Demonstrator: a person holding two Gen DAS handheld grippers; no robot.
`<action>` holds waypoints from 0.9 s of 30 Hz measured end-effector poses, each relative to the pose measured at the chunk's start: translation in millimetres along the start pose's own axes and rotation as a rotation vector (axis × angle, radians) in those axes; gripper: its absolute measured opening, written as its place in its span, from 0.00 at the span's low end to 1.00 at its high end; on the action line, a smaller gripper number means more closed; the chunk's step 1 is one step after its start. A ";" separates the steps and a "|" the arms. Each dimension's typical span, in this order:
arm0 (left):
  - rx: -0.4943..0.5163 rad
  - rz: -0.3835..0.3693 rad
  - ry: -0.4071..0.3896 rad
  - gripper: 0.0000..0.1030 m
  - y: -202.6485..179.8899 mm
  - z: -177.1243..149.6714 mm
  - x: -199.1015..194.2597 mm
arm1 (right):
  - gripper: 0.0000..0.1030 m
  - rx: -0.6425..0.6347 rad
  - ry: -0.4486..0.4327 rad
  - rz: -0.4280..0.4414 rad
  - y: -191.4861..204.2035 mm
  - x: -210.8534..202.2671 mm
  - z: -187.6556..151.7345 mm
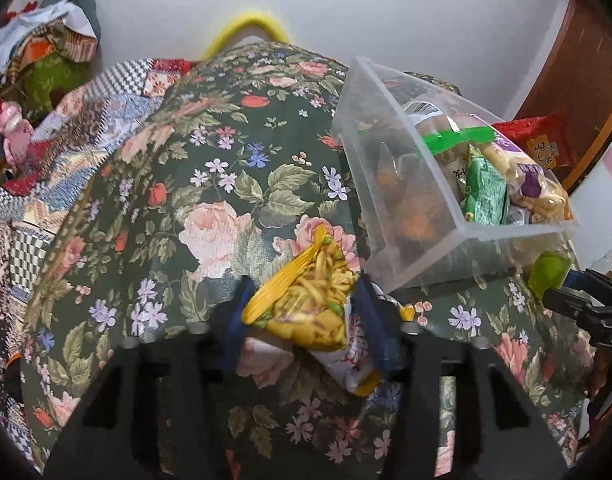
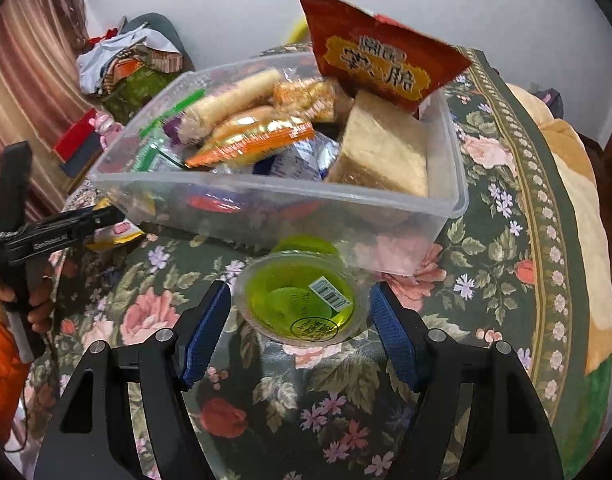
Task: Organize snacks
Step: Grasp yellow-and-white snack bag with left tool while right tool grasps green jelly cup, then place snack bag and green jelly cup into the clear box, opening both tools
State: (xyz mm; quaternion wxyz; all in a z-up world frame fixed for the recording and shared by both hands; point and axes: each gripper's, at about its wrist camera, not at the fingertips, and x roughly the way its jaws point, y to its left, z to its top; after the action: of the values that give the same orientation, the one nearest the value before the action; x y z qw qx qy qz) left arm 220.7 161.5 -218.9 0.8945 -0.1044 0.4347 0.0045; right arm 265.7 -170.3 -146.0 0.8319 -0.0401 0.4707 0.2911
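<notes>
My left gripper (image 1: 301,312) is shut on a yellow snack packet (image 1: 306,312) and holds it over the floral tablecloth (image 1: 209,184), left of the clear plastic bin (image 1: 390,184). The bin holds several snack packs and shows in the right wrist view (image 2: 265,200), with a red packet (image 2: 378,56) sticking up at its far corner. My right gripper (image 2: 299,320) is open, its blue pads on either side of a green jelly cup (image 2: 301,304) lying on the cloth in front of the bin. The cup shows small in the left wrist view (image 1: 550,272).
A pile of folded clothes (image 1: 45,48) lies at the back left by the white wall. A pink toy (image 1: 13,128) sits near it. A patchwork cloth (image 1: 45,184) covers the table's left side. A wooden door (image 1: 586,64) stands at the right.
</notes>
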 end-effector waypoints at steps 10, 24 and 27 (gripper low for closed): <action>0.089 0.046 -0.072 0.21 -14.6 -11.7 -40.3 | 0.55 0.010 -0.034 0.003 6.1 -9.0 -4.6; 0.151 0.052 -0.201 0.21 -45.6 -4.0 -112.5 | 0.55 0.000 -0.124 0.009 4.3 -56.7 -5.1; 0.152 0.034 -0.231 0.21 -53.7 4.6 -120.1 | 0.55 -0.010 -0.162 0.004 4.5 -69.1 2.1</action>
State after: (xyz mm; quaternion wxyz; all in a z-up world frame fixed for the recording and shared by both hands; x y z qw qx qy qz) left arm 154.9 119.8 -112.8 0.9437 -0.0277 0.3296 -0.0010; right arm 238.2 -196.7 -88.2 0.8666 -0.0195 0.4003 0.2972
